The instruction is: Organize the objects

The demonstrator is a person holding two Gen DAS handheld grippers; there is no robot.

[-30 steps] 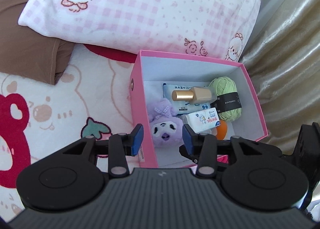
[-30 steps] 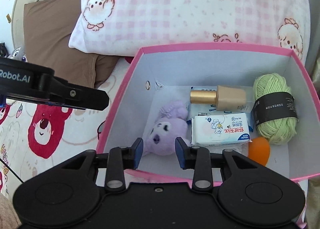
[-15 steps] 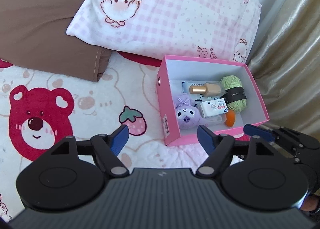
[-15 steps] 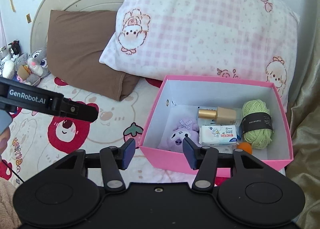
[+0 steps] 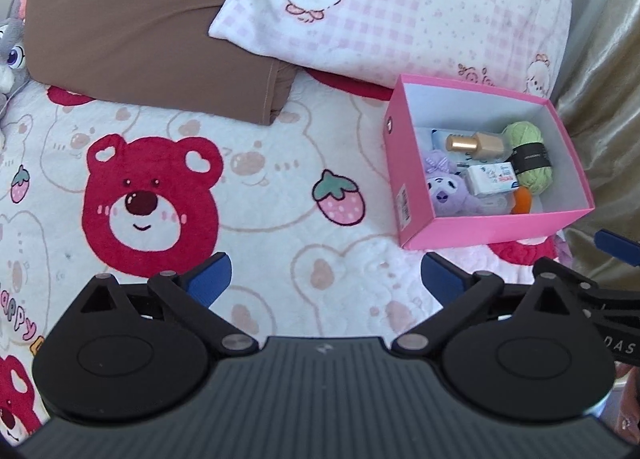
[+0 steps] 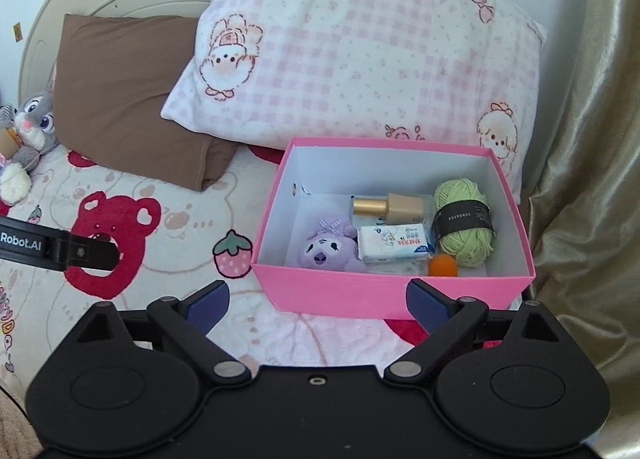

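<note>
both grippers are wide with nothing between the pads; jaws on each have just been opening. left gripper (image 5: 325,279) hangs over bare bedspread (image 5: 256,195), angled down, pink box (image 5: 480,229) ahead and to its right, apart from the fingers. right gripper (image 6: 318,301) sits just short of the box's near wall (image 6: 360,293), pads not touching it. box is open-topped, resting on the bedspread against the checked pink pillow (image 6: 360,59), gold curtain (image 6: 580,179) on its far right. inside: purple plush (image 6: 326,253) at the left, gold-capped bottle (image 6: 388,207) lying on its side behind it, white tissue pack (image 6: 394,247) in the middle, green yarn ball (image 6: 464,223) with a black band at the right, small orange item (image 6: 442,265) at the front between pack and yarn. brown pillow (image 6: 128,95) left of the pink one, grey rabbit toy (image 6: 30,127) at the far left edge. left gripper's arm also shows in the right wrist view over the red bear print (image 6: 108,243).
</note>
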